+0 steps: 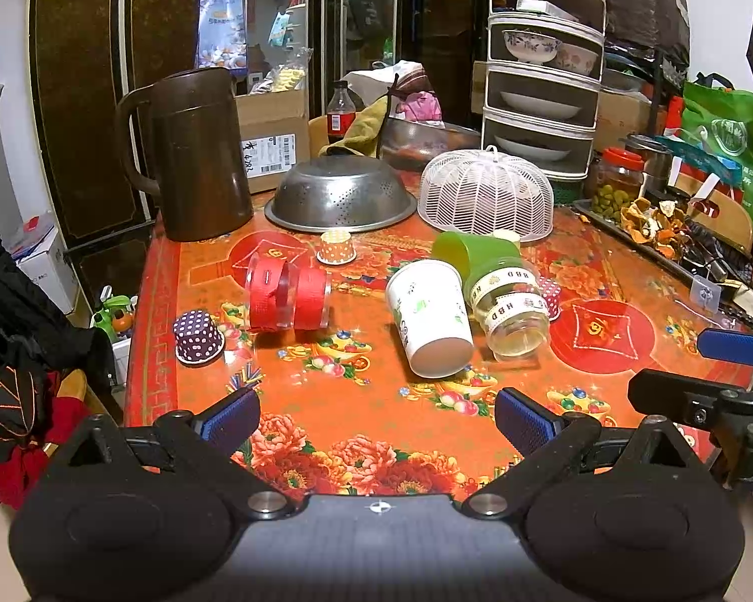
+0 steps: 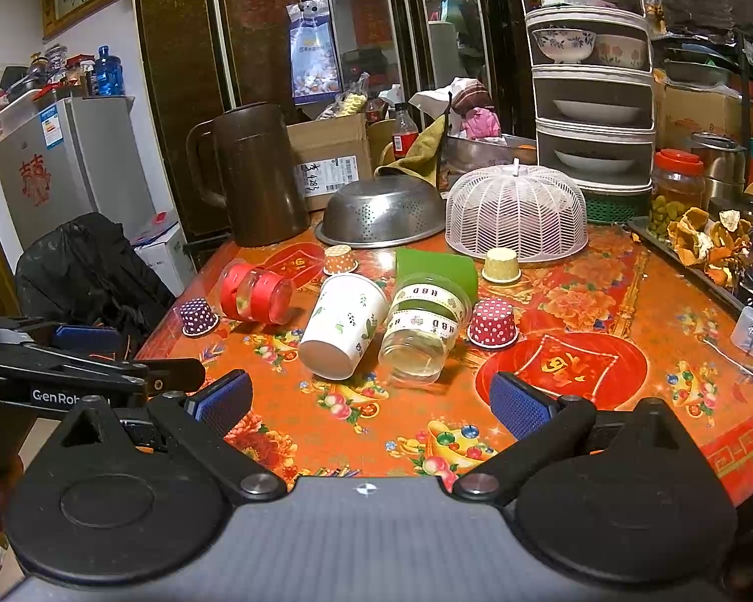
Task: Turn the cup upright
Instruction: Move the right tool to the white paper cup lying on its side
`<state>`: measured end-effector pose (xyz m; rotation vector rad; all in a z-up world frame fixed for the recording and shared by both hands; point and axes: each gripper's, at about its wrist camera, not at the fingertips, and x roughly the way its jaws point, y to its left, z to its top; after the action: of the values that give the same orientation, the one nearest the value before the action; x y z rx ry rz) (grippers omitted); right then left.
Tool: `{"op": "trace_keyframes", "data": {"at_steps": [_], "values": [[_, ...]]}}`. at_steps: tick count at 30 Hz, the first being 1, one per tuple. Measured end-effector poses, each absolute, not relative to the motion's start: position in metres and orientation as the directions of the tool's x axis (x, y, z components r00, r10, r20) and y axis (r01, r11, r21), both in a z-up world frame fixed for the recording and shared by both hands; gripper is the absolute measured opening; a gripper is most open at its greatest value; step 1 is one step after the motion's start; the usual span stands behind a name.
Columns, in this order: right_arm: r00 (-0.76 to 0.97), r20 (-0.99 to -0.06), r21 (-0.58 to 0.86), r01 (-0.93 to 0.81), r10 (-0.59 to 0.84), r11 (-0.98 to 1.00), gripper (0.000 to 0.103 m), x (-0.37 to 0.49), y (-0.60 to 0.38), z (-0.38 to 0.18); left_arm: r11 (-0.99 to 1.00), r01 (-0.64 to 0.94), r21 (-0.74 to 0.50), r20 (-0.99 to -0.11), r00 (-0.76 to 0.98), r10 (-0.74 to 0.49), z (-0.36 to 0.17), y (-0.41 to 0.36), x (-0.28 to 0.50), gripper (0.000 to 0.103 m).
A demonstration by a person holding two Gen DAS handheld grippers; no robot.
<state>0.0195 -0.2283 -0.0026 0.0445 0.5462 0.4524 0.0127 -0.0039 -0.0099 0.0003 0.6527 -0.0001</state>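
Cluttered with kitchenware, the table (image 1: 627, 261) wears an orange-red flowered cloth and stands before dark cabinet doors. From the left wrist view, the left gripper (image 1: 379, 419) hangs over the near edge with its blue-padded fingers spread wide, holding nothing and touching nothing. Ahead of it the white paper cup (image 1: 429, 318) lies on its side, base toward the camera and mouth pointing away. A clear glass jar (image 1: 514, 308) banded with lettered tape lies just beside it on the right, and a green cup (image 1: 469, 251) lies tipped behind both, its far end partly hidden by them. To the left lies a red ribbon spool (image 1: 286, 293), and nearer the table's left edge a purple dotted cupcake liner (image 1: 198, 336) sits upside down. An upturned steel colander (image 1: 341, 195), a white mesh food cover (image 1: 487, 195) and a brown pitcher (image 1: 196, 155) stand farther back. At the right edge the right gripper (image 1: 718, 376) enters, cut off by the frame, so its opening is unclear there.

From the right wrist view, the right gripper (image 2: 371, 401) also has its pads well apart and empty above the cloth. The white paper cup (image 2: 344, 323) lies ahead and slightly left, touching the clear glass jar (image 2: 424, 331). A red dotted cupcake liner (image 2: 493, 323) sits just right of the jar. The left gripper (image 2: 85, 351) shows only side-on at the left edge.
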Motion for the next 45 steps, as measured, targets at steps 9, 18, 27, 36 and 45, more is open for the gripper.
{"op": "trace_keyframes", "data": {"at_steps": [9,18,27,36,45], "values": [[0.758,-0.495,0.156,-0.404,0.425,0.901,0.102,0.021,-0.225,-0.002,1.000,0.001,-0.003,-0.609,0.793,-0.003,-0.010,-0.002,0.014,0.101],[0.724,-0.511,0.226,-0.406,0.463,0.885,0.102,0.033,-0.218,0.001,0.999,0.001,-0.034,-0.583,0.812,-0.021,-0.009,0.016,0.014,0.101],[0.499,-0.680,0.373,-0.394,0.537,0.840,0.102,0.130,-0.155,0.004,0.982,-0.076,-0.173,-0.592,0.805,-0.042,-0.015,0.074,0.012,0.101],[0.444,-0.791,0.304,-0.313,0.422,0.900,0.095,0.171,-0.117,-0.020,0.972,-0.090,-0.219,-0.585,0.809,-0.057,-0.030,0.111,0.000,0.101],[0.410,-0.859,0.214,-0.257,0.307,0.943,0.081,0.208,-0.097,-0.042,0.960,-0.089,-0.267,-0.577,0.812,-0.085,-0.044,0.138,-0.006,0.101]]}}
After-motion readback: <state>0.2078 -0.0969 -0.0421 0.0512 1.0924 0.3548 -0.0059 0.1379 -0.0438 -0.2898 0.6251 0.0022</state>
